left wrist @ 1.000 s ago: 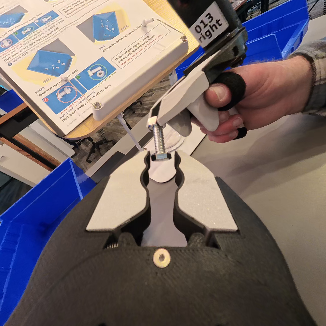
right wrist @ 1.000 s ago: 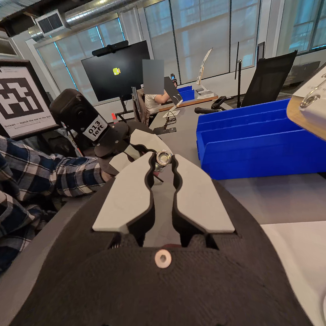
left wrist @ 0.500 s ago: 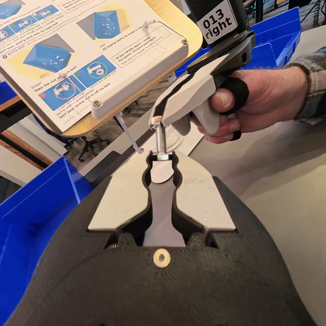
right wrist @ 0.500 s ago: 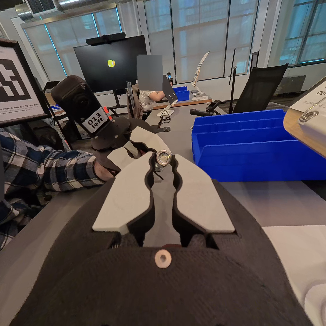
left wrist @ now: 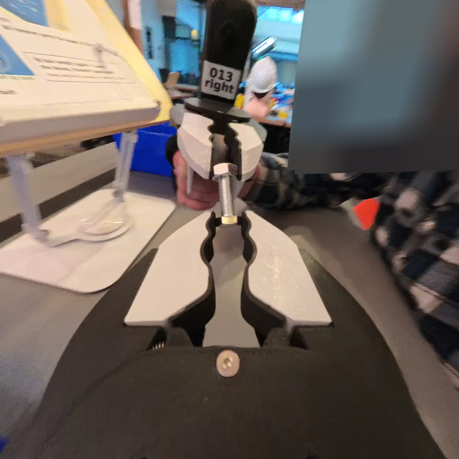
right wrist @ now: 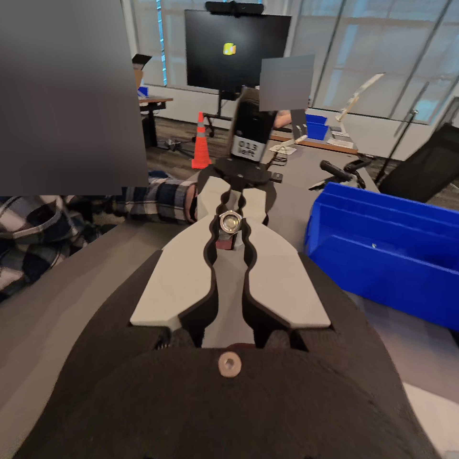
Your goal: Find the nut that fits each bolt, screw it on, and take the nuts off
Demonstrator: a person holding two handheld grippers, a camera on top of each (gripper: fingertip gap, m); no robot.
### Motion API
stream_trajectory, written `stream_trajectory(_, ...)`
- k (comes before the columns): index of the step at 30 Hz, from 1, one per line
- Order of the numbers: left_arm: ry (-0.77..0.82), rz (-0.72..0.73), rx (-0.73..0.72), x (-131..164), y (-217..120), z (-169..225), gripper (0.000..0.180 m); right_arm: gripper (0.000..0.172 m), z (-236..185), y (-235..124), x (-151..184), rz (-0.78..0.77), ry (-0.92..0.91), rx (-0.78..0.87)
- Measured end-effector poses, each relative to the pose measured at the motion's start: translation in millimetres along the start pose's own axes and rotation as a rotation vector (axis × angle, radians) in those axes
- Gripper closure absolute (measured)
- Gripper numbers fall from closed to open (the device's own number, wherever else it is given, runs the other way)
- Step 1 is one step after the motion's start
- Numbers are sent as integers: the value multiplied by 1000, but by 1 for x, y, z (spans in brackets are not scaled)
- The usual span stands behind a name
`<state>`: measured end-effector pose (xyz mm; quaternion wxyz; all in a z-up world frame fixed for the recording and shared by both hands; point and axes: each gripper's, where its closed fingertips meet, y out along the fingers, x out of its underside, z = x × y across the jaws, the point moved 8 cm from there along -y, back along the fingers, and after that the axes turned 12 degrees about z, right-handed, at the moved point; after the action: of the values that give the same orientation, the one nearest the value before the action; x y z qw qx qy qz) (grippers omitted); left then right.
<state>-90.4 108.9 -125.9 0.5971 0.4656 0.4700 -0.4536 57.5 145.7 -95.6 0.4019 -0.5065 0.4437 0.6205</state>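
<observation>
1. Bolt [left wrist: 227, 191]: silver, hex-headed, threaded shank. In the left wrist view we see it running from the far gripper down to the near one. Its head sits between the tips of the right gripper [left wrist: 225, 171], whose pads press on the flats. In the right wrist view we see that same head [right wrist: 230, 221] end-on, clamped at the very tips of the near fingers [right wrist: 188, 250], the jaws only narrowly apart.

2. Nut [left wrist: 229, 219]: small, pale metal, on the free end of the bolt's thread. We find it between the tips of the left gripper [left wrist: 229, 220], both dark pads closed against its sides, with a slim gap left between the fingers behind it.

3. Left gripper as seen from the right wrist [right wrist: 232, 211]: directly beyond the bolt head, facing us, its fingers meeting the bolt from the far side.

4. Hand [left wrist: 196, 188]: behind the right gripper's fingers, with a plaid sleeve [left wrist: 285, 181] to the right of it.

5. Blue bin [right wrist: 382, 250]: right of the right gripper's fingers, on the grey table [right wrist: 74, 273].

6. Instruction board [left wrist: 74, 82]: on a white stand [left wrist: 82, 246], left of and above the left gripper's fingers.

7. Orange cone [right wrist: 201, 144]: well beyond the fingertips, on the floor.
</observation>
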Motion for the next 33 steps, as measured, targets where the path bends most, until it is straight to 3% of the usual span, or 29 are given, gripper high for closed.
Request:
stream_trajectory(6, -186, 88, 254, 1, 7, 14, 161, 154, -21, 6, -21, -80, -193, -163)
stream_trajectory(12, -340, 153, 453, 6, 22, 28, 161, 154, -37, 8, -35, -93, -237, -299)
stream_trajectory(23, -321, 160, 454, 8, 17, 27, 161, 154, -37, 11, -33, -107, -226, -284)
stream_trajectory(33, -281, 206, 312, 5, 9, 13, 159, 154, -19, 11, -26, -85, -155, -153)
